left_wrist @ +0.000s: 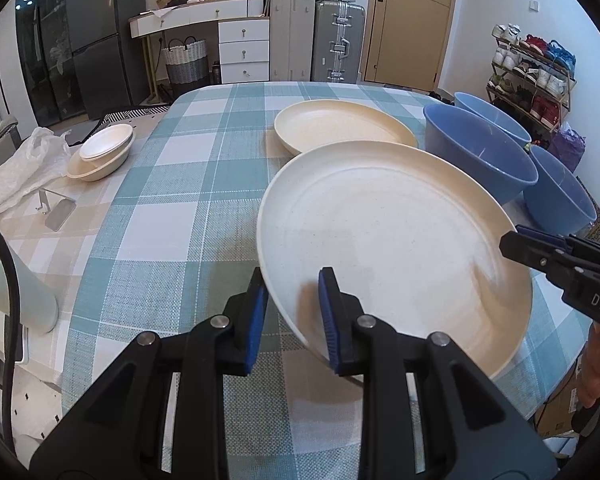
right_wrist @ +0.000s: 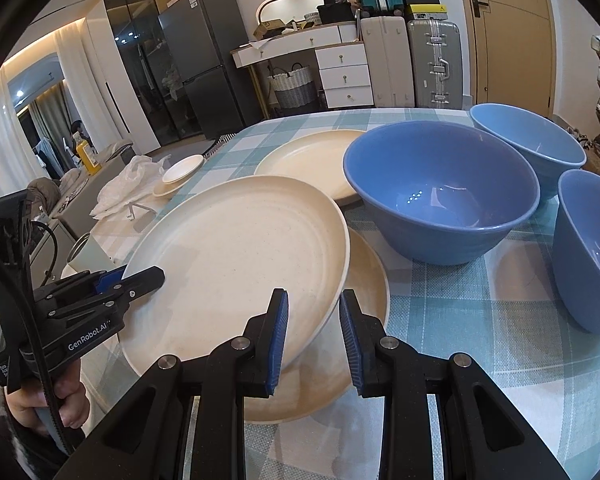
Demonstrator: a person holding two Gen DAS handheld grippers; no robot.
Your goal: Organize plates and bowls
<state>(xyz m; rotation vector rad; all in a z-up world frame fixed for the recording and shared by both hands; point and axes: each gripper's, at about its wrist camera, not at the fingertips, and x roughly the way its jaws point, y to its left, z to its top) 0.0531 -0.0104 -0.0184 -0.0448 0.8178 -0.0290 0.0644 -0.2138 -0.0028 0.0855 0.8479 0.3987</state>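
We see a table under a teal-and-white checked cloth. Taking the nearest blue bowl as our mark: two more blue bowls stand to its right, a cream plate lies just left of it, and another cream plate rests in front of it.

3 blue bowls block the right — left tablecloth open.
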